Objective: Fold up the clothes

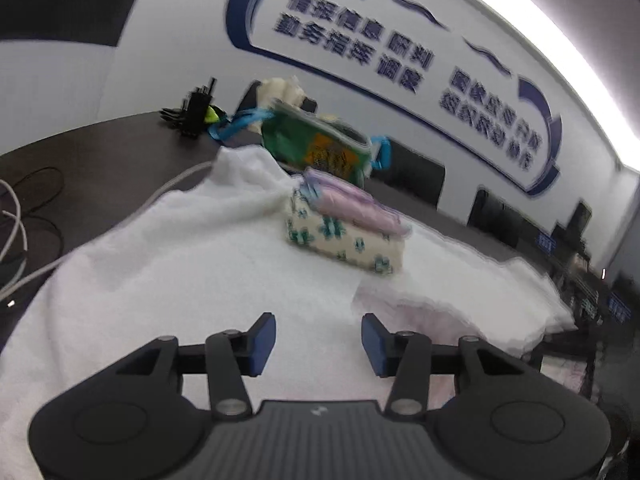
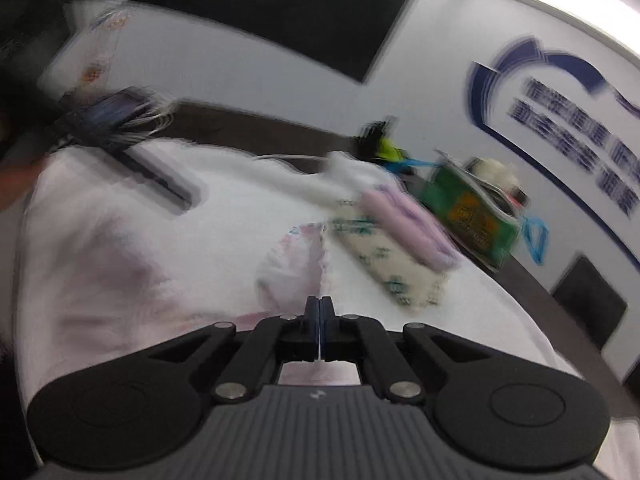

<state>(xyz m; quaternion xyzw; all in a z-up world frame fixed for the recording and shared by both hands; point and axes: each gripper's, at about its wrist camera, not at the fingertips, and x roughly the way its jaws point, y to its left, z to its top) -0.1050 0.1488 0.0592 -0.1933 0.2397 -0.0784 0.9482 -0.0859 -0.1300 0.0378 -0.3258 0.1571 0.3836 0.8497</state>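
Note:
A white cloth (image 1: 180, 264) covers the table. A pale pink-white garment (image 1: 424, 312) lies on it to the right of my left gripper (image 1: 319, 338), which is open and empty above the cloth. In the right wrist view the same garment (image 2: 296, 264) lies crumpled ahead of my right gripper (image 2: 319, 312). Its jaws are shut, with a thin white edge of the garment pinched between the pads. A folded stack, a white cloth with green print (image 1: 344, 244) under a pink one (image 1: 356, 208), sits further back; it also shows in the right wrist view (image 2: 400, 240).
A green bag with blue handles (image 1: 316, 140) stands behind the stack, also seen in the right wrist view (image 2: 472, 208). A black gadget (image 1: 192, 112) and white cables (image 1: 16, 232) lie on the dark table at left. A dark flat object (image 2: 132, 152) rests on the cloth. Black chairs (image 1: 408, 176) line the wall.

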